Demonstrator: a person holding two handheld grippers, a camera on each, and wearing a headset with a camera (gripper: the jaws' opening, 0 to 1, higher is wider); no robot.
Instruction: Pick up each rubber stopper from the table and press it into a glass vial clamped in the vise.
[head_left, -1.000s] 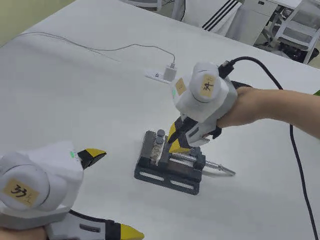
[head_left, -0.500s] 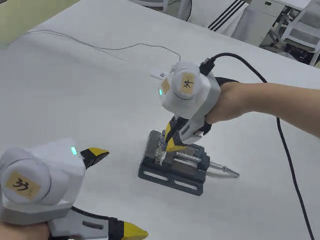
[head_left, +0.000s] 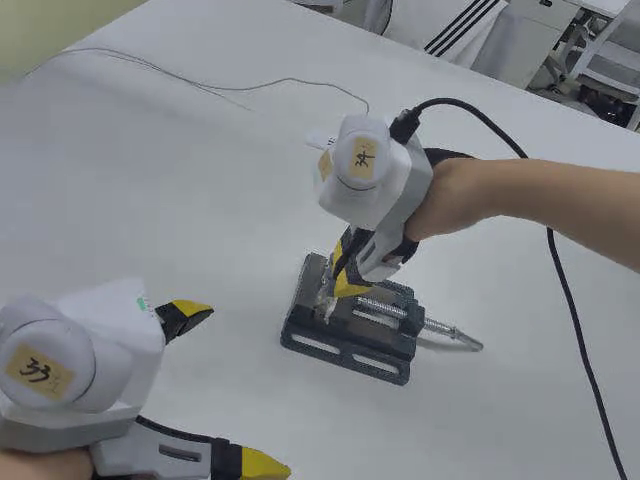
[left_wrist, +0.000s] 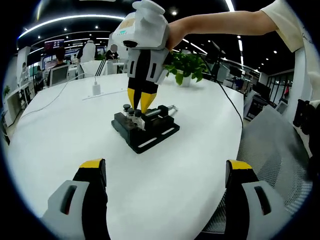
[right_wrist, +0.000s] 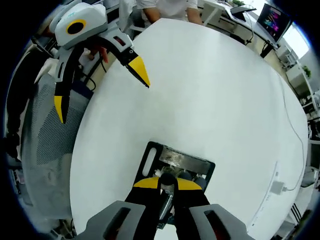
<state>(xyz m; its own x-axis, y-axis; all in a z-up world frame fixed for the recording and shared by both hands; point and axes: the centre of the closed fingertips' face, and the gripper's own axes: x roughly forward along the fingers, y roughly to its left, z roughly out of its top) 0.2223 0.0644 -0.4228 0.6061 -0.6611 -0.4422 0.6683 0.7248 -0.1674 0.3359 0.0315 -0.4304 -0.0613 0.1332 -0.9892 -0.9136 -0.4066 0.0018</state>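
A black vise (head_left: 350, 338) stands mid-table with glass vials (left_wrist: 131, 113) clamped in its jaws. My right gripper (head_left: 340, 287) points straight down over the vials, its yellow tips almost together. In the right gripper view a small dark rubber stopper (right_wrist: 167, 179) sits pinched between the tips of that gripper (right_wrist: 168, 183), right above the vise (right_wrist: 150, 160). In the left gripper view the right gripper (left_wrist: 140, 102) touches the vial tops. My left gripper (head_left: 222, 392) hovers at the near left, open wide and holding nothing, well away from the vise (left_wrist: 150, 135).
A white charger plug (head_left: 318, 139) with a thin cable lies behind the vise. The vise's screw handle (head_left: 452, 336) sticks out to the right. A black cable (head_left: 570, 330) trails from the right gripper across the table. Chairs stand beyond the far edge.
My right gripper has moved left and down, from beside the vise's vials to directly on top of them. The left gripper has stayed put, still open.
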